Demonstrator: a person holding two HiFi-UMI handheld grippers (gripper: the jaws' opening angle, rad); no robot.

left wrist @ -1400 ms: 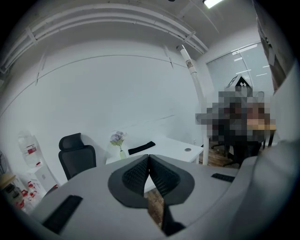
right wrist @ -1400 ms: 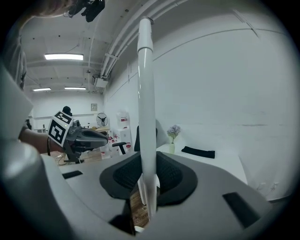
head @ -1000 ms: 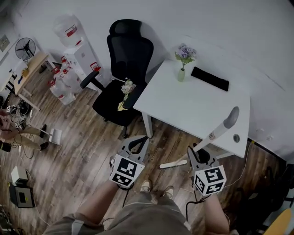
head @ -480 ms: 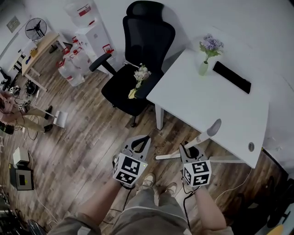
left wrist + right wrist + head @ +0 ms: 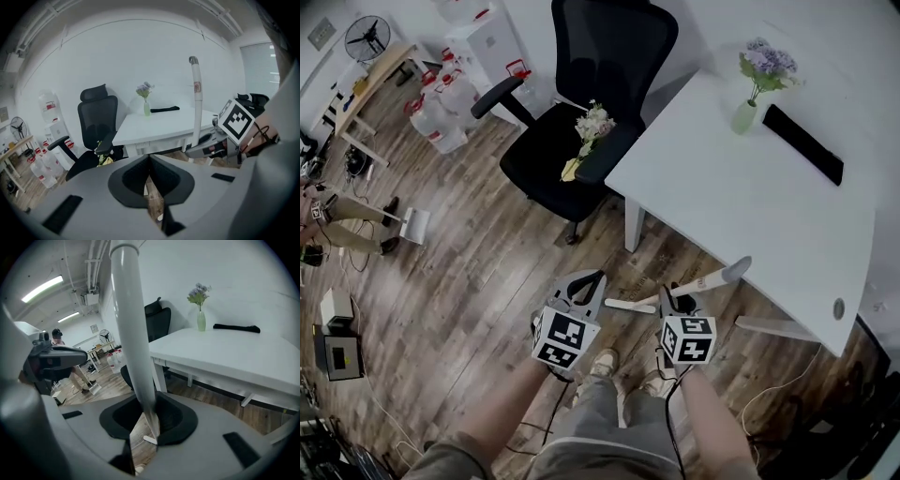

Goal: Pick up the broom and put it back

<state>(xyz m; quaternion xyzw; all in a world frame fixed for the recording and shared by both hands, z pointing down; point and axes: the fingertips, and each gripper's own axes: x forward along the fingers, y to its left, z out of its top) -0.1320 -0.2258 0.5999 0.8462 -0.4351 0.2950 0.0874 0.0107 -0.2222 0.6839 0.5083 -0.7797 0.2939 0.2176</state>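
The broom's white handle (image 5: pixel 713 277) runs up and to the right from my right gripper (image 5: pixel 676 300), which is shut on it beside the table's front edge. Its lower white end (image 5: pixel 624 306) lies near the wooden floor between the two grippers. In the right gripper view the handle (image 5: pixel 133 333) rises from between the pads (image 5: pixel 165 420) and fills the middle of the view. My left gripper (image 5: pixel 587 280) hovers just left of the broom, jaws shut on nothing. The left gripper view shows the handle (image 5: pixel 197 104) upright and the right gripper (image 5: pixel 212 146) beside my left gripper (image 5: pixel 149 158).
A white table (image 5: pixel 741 211) carries a vase of purple flowers (image 5: pixel 749 105) and a flat black object (image 5: pixel 802 143). A black office chair (image 5: pixel 574 150) with a flower bunch (image 5: pixel 592 125) stands left of it. Water jugs (image 5: pixel 441 120) and a person (image 5: pixel 337 234) are farther left.
Both grippers have come down towards the floor and closer together. The broom handle came down with the right gripper and now leans lower beside the table.
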